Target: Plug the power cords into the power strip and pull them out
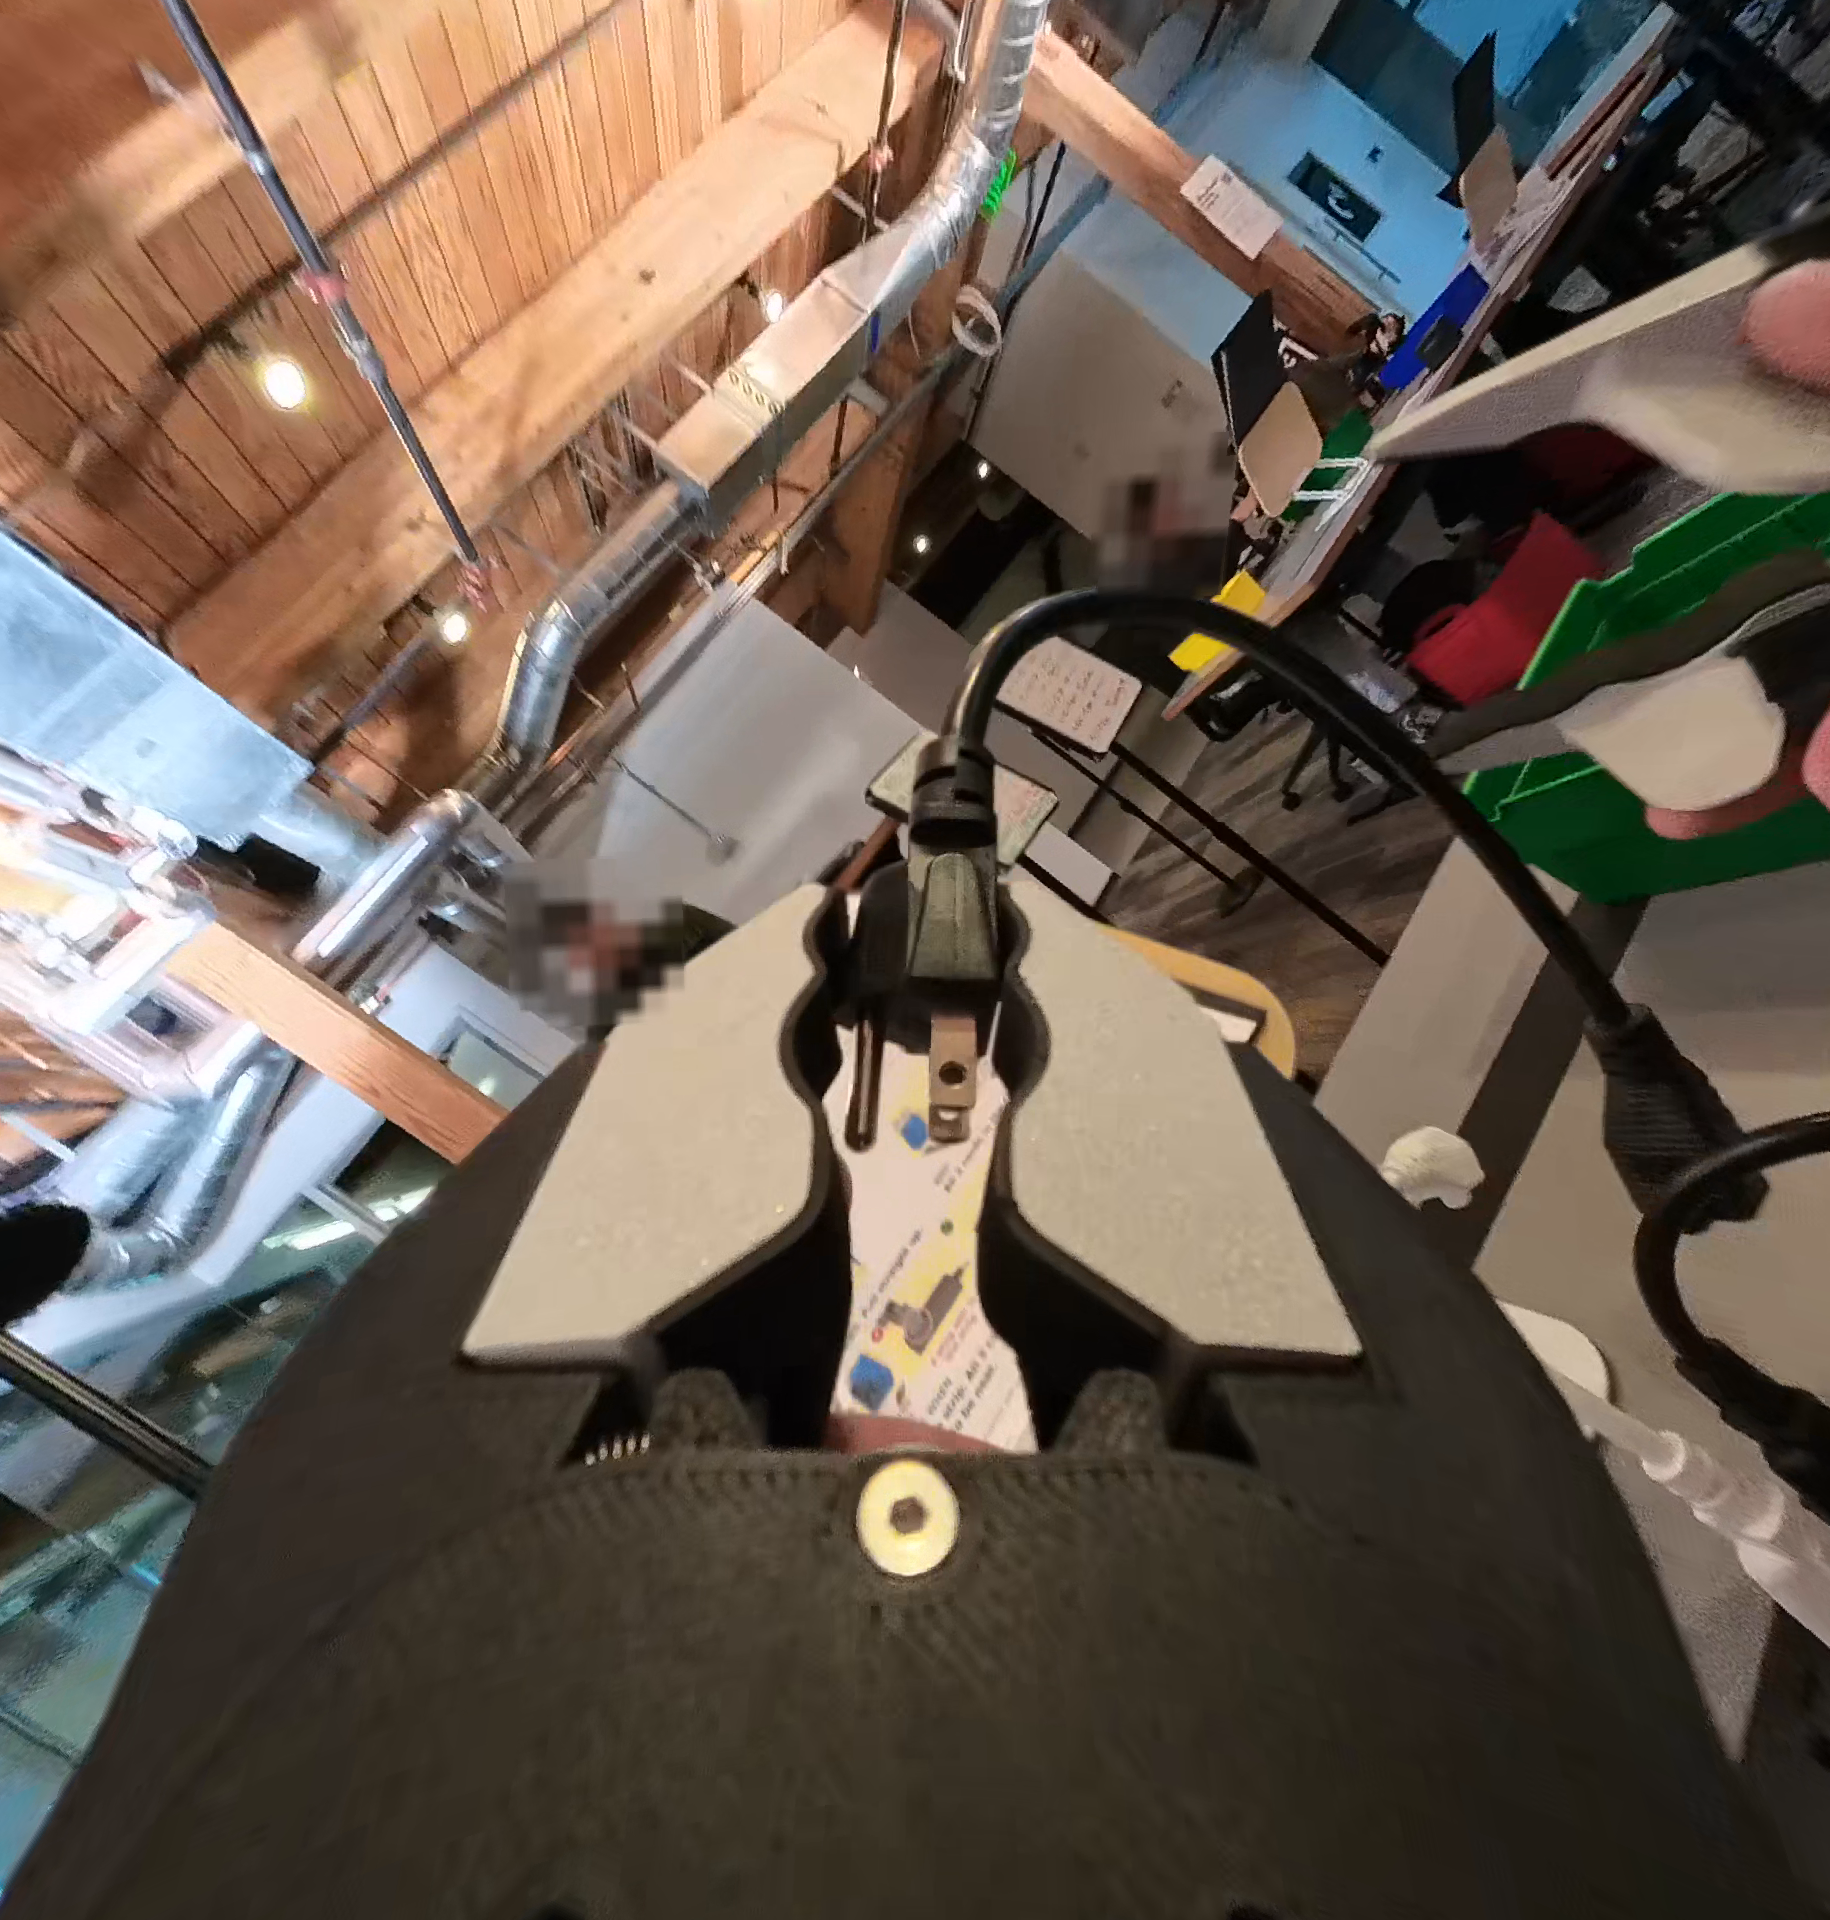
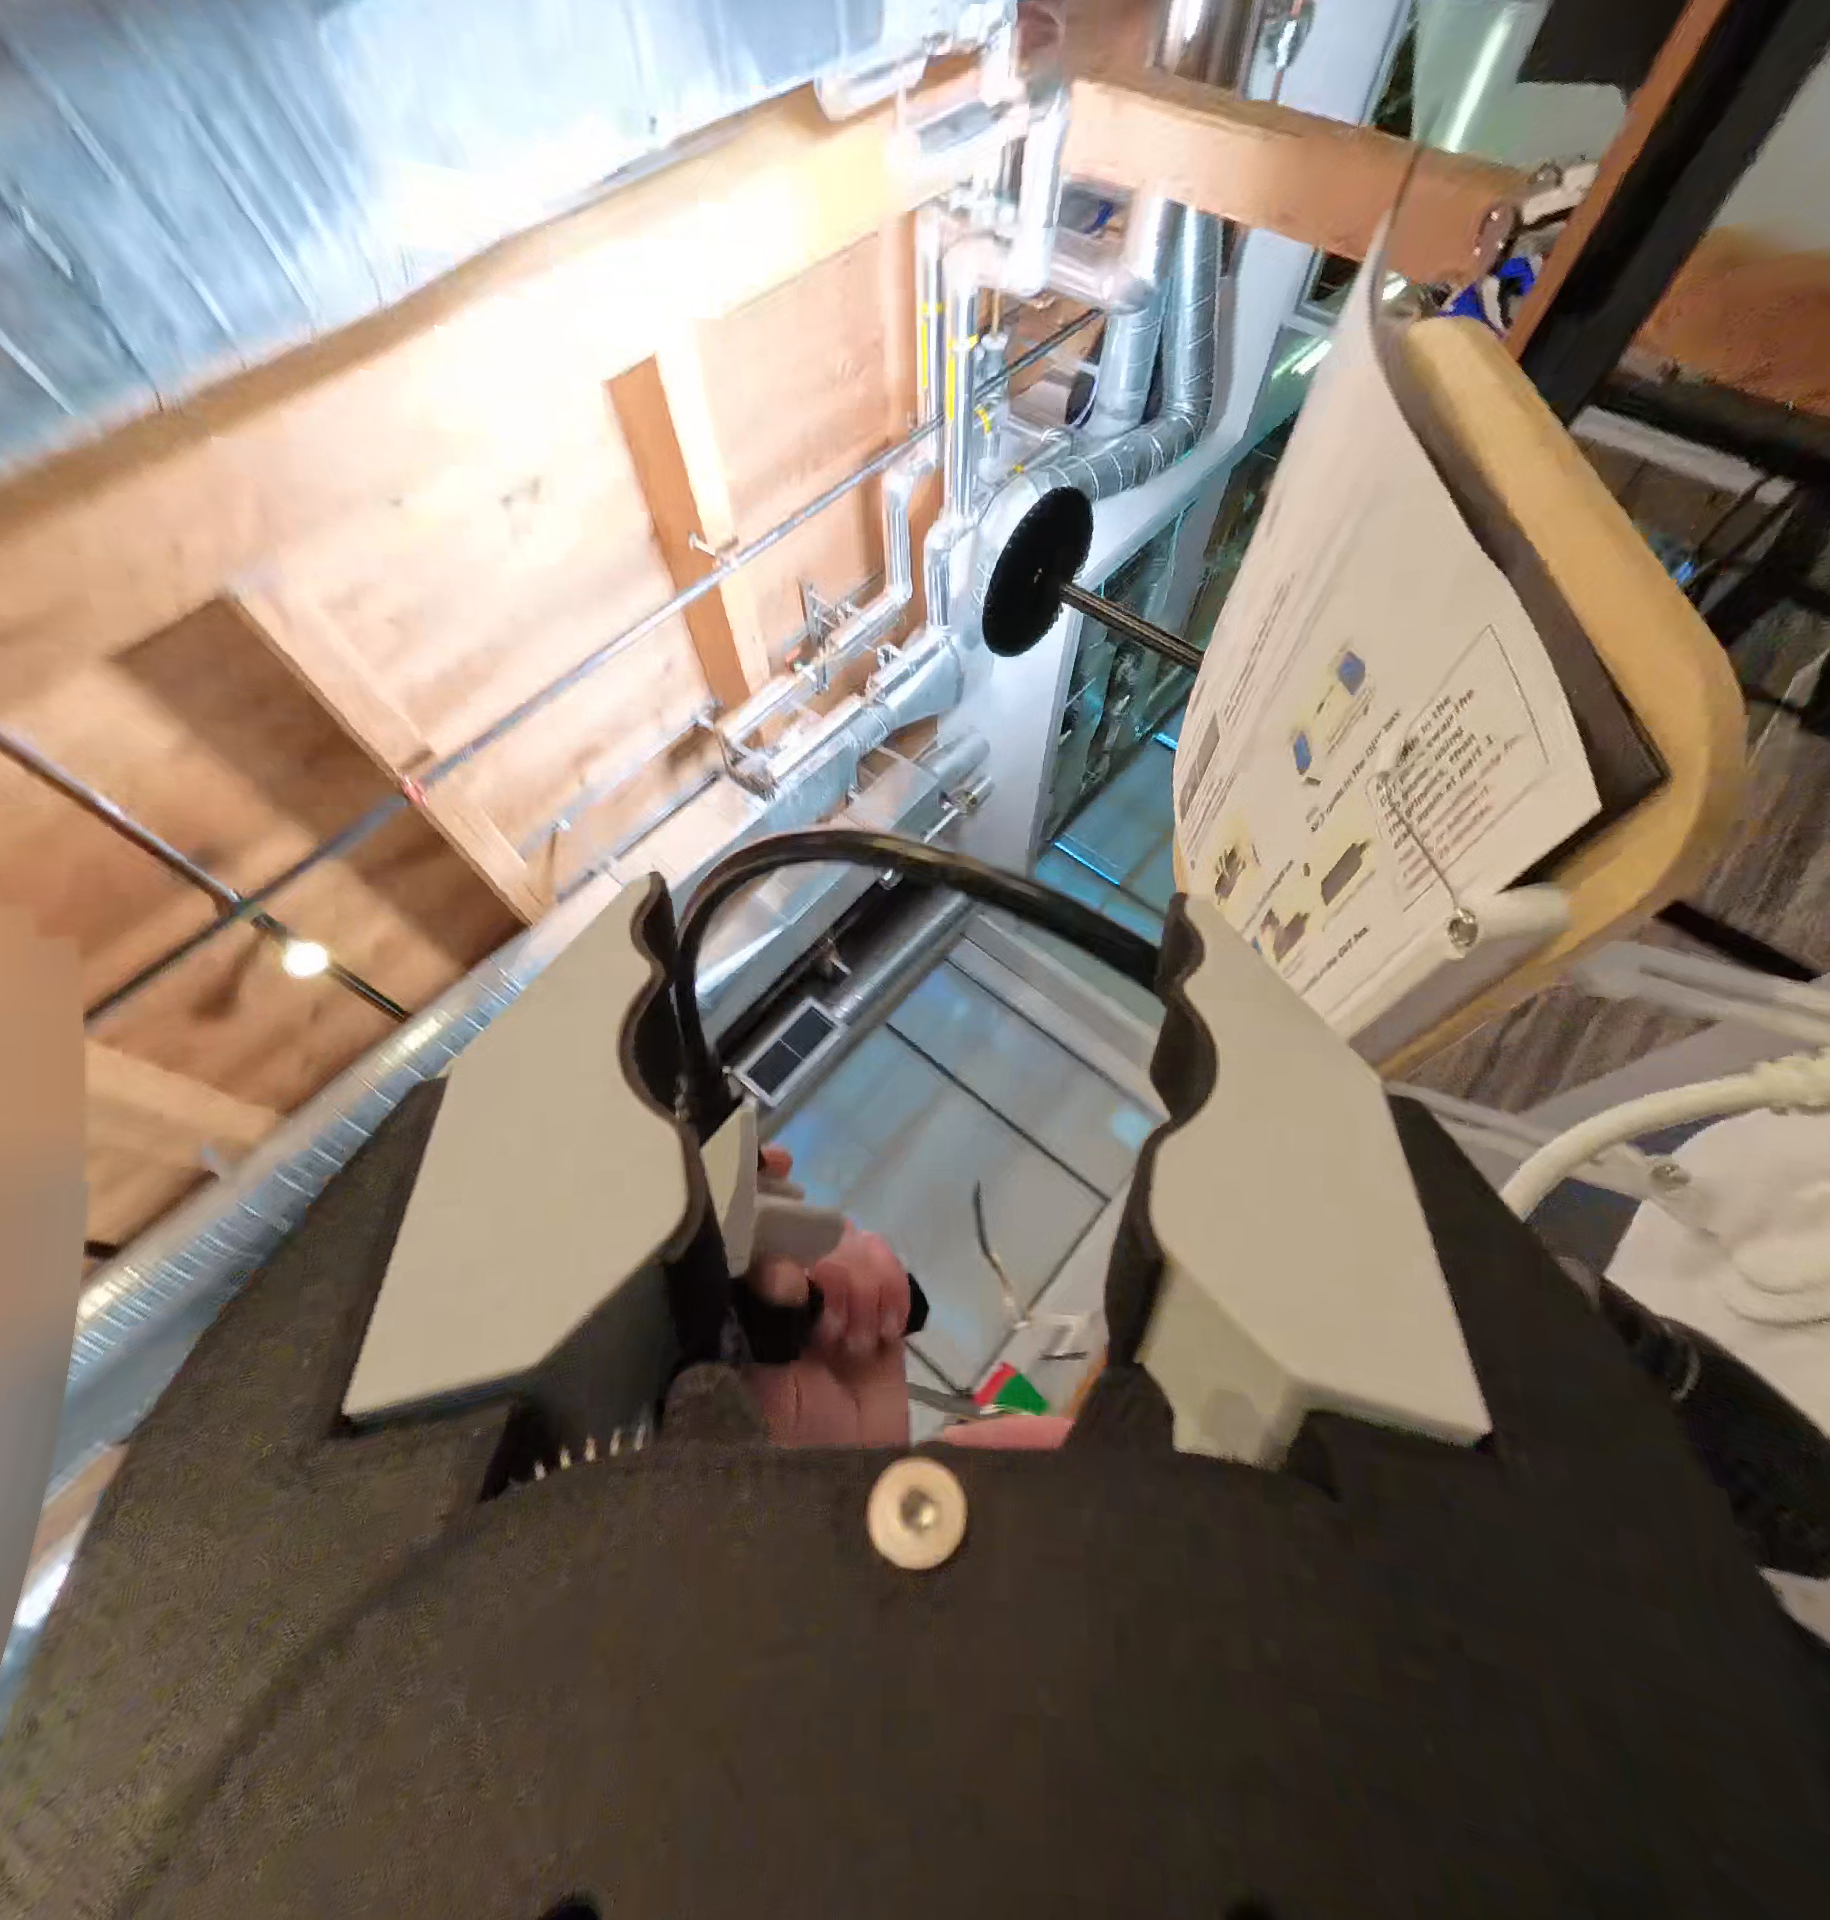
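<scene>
Black plug [image 1: 937,914] clenched in left tongs [image 1: 921,925]; right tongs [image 2: 916,997] released beside printed sheet [image 2: 1378,665].

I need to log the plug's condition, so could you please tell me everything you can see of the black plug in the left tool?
The plug is black moulded plastic, ridged on its body, with a ribbed strain relief where the black cord leaves it. It is clamped between the grey fingers of the left tool, held in the air and plugged into nothing. Its prongs point back toward the camera: a flat metal blade with a hole and a round pin show. The cord arches up and over to the right.
</scene>
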Tool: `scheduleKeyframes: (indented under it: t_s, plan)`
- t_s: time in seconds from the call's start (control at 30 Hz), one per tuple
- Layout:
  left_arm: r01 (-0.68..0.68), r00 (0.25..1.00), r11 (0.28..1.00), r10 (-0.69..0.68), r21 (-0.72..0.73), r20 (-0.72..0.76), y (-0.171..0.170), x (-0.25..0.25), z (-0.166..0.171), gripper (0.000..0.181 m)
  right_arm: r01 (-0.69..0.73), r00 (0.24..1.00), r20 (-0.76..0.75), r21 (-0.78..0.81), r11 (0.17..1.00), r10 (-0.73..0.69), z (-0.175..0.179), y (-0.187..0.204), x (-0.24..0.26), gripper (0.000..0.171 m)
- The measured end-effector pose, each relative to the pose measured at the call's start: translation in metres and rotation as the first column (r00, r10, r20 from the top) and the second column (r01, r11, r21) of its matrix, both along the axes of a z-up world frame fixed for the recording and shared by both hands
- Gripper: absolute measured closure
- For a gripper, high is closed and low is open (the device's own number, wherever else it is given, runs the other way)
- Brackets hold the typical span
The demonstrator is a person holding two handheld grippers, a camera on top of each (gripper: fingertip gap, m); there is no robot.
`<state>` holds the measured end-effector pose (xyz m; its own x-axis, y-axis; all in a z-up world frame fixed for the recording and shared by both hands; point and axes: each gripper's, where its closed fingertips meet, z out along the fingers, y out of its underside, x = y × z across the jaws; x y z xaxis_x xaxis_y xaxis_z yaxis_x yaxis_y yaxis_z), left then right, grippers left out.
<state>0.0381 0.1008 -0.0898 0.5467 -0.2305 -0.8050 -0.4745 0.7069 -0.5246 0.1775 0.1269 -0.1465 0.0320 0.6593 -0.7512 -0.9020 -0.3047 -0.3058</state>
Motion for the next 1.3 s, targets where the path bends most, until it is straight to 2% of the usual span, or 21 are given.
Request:
scheduleKeyframes:
  t_s: [0.07,0.13,0.2,0.27,0.3,0.33,0.43,0.53,0.63,0.77,0.8,0.83,0.87,1.0,1.13,1.3]
  plan:
    - [-0.037,0.999,0.996,0.038,0.082,-0.007,-0.007,0.008,0.001,0.157,-0.061,0.998,-0.014,-0.03,0.998,0.06,-0.002,0.001,-0.006,0.076]
    - [-0.067,0.998,0.993,0.069,0.1,-0.011,-0.01,0.016,-0.001,0.157,-0.039,0.998,0.048,-0.053,0.998,0.042,-0.005,-0.006,-0.01,0.076]
    - [-0.08,0.996,0.992,0.082,0.098,-0.016,-0.009,0.022,-0.005,0.157,0.099,0.993,0.076,-0.058,0.993,-0.095,-0.008,-0.022,0.011,0.084]
    - [-0.098,0.995,0.992,0.099,0.077,-0.011,-0.005,0.024,-0.009,0.157,0.221,0.966,0.146,-0.047,0.974,-0.212,-0.011,-0.04,0.035,0.082]
    - [-0.104,0.994,0.992,0.105,0.075,-0.01,-0.004,0.026,-0.01,0.157,0.245,0.957,0.17,-0.033,0.969,-0.236,-0.01,-0.049,0.042,0.09]
    - [-0.1,0.995,0.992,0.101,0.072,-0.006,-0.004,0.027,-0.011,0.157,0.193,0.967,0.169,-0.004,0.981,-0.19,-0.003,-0.057,0.039,0.101]
    - [-0.083,0.996,0.993,0.084,0.085,-0.007,-0.01,0.035,-0.012,0.157,-0.005,0.975,0.223,-0.024,1.0,0.01,0.005,-0.07,-0.002,0.083]
    - [-0.066,0.997,0.99,0.068,0.122,-0.018,-0.022,0.044,-0.014,0.157,-0.012,0.993,0.119,-0.086,0.996,0.022,-0.004,-0.053,-0.002,0.067]
    - [-0.049,0.995,0.985,0.062,0.167,-0.076,-0.033,0.057,-0.022,0.157,-0.025,0.999,-0.04,-0.103,0.994,0.021,-0.014,-0.029,0.02,0.07]
    - [0.036,0.986,0.97,0.004,0.242,-0.165,-0.051,0.08,-0.041,0.157,-0.005,0.998,-0.057,-0.13,0.991,-0.003,-0.019,-0.007,0.033,0.072]
    - [0.067,0.98,0.966,-0.017,0.249,-0.197,-0.056,0.087,-0.048,0.157,-0.016,0.996,-0.084,-0.125,0.992,0.005,-0.017,-0.004,0.037,0.078]
    - [0.072,0.976,0.964,-0.015,0.254,-0.219,-0.058,0.092,-0.055,0.157,-0.013,0.997,-0.083,-0.101,0.995,0.005,-0.013,-0.004,0.041,0.096]
    - [0.078,0.971,0.965,-0.016,0.252,-0.239,-0.058,0.096,-0.061,0.157,-0.007,0.999,-0.053,-0.091,0.996,0.002,-0.011,-0.004,0.042,0.109]
    - [0.118,0.958,0.964,-0.046,0.24,-0.284,-0.059,0.101,-0.073,0.157,0.012,0.998,0.065,-0.073,0.997,-0.007,-0.007,-0.006,0.047,0.145]
    - [0.16,0.94,0.968,-0.09,0.194,-0.329,-0.061,0.104,-0.083,0.157,0.064,0.96,0.275,-0.055,0.996,-0.047,-0.006,-0.007,0.048,0.157]
    - [0.202,0.907,0.976,-0.157,0.077,-0.392,-0.061,0.1,-0.091,0.157,0.07,0.851,0.524,-0.029,0.997,-0.044,-0.005,-0.007,0.036,0.164]
